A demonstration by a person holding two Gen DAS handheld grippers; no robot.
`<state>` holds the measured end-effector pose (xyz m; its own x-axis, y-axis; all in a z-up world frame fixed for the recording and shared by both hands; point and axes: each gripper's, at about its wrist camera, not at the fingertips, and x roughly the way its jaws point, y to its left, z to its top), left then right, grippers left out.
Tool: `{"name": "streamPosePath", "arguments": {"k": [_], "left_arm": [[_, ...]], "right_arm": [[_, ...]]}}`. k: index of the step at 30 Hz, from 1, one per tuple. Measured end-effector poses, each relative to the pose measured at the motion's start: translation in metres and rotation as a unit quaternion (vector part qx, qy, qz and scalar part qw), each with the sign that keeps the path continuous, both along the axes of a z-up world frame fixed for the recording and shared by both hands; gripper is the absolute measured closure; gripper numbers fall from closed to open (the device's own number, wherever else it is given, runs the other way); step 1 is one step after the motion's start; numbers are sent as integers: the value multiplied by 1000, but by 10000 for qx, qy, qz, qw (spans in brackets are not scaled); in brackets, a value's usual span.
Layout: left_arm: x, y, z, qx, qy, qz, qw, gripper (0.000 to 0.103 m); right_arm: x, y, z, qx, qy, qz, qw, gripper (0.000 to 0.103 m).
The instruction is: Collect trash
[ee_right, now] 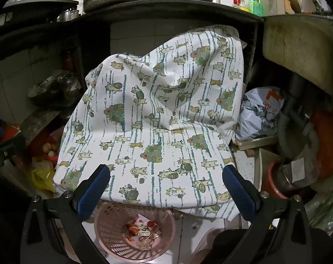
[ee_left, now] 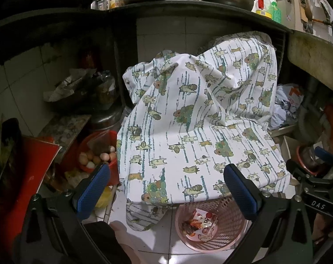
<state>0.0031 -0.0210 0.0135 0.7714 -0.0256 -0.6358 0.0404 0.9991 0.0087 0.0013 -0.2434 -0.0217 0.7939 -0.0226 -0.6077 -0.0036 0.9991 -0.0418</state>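
— Two grippers are hanging over the floor, both spread wide with nothing between the blue pads. Starting at the far left, what are you seeing?

— A red bowl (ee_left: pixel 94 154) of eggs (ee_left: pixel 95 157) is sitting on the floor under the dark counter (ee_left: pixel 188 8), with a yellow bag (ee_left: pixel 103 197) lying just beside it. The left gripper (ee_left: pixel 166 187) is hovering next to those, its jaws standing well apart.

— And in the middle?

— A white cloth (ee_left: pixel 199 121) printed with cartoon cats is draping over something bulky beneath the counter. Its lower edge is hanging over the back rim of a pink mesh basket (ee_left: pixel 228 231) standing on the white tiles.

— Where is the trash?

— Crumpled wrappers (ee_left: pixel 201 222) are lying at the bottom of that basket. From the right wrist view they are showing clearly too (ee_right: pixel 144 231), right between the arms of the right gripper (ee_right: pixel 166 187), which is gaping open above the basket (ee_right: pixel 113 217).

— Further right?

— A crumpled plastic bag (ee_right: pixel 258 114) is sitting beside the cloth (ee_right: pixel 155 121), and beyond it grey pipes (ee_right: pixel 298 121) are running down under a stained sink (ee_right: pixel 298 46).
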Motion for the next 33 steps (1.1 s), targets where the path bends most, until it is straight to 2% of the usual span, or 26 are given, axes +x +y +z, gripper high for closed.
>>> {"name": "streamPosePath", "arguments": {"k": [12, 17, 33], "left_arm": [[-1, 3, 4, 3, -41, 51, 10000, 1], [-2, 3, 6, -48, -33, 38, 10000, 1], [1, 7, 3, -18, 84, 39, 10000, 1]], "right_arm": [[2, -2, -4, 97, 108, -10, 9999, 0], [10, -3, -13, 209, 365, -7, 9991, 0], [10, 7, -15, 10, 294, 56, 9996, 0]]}}
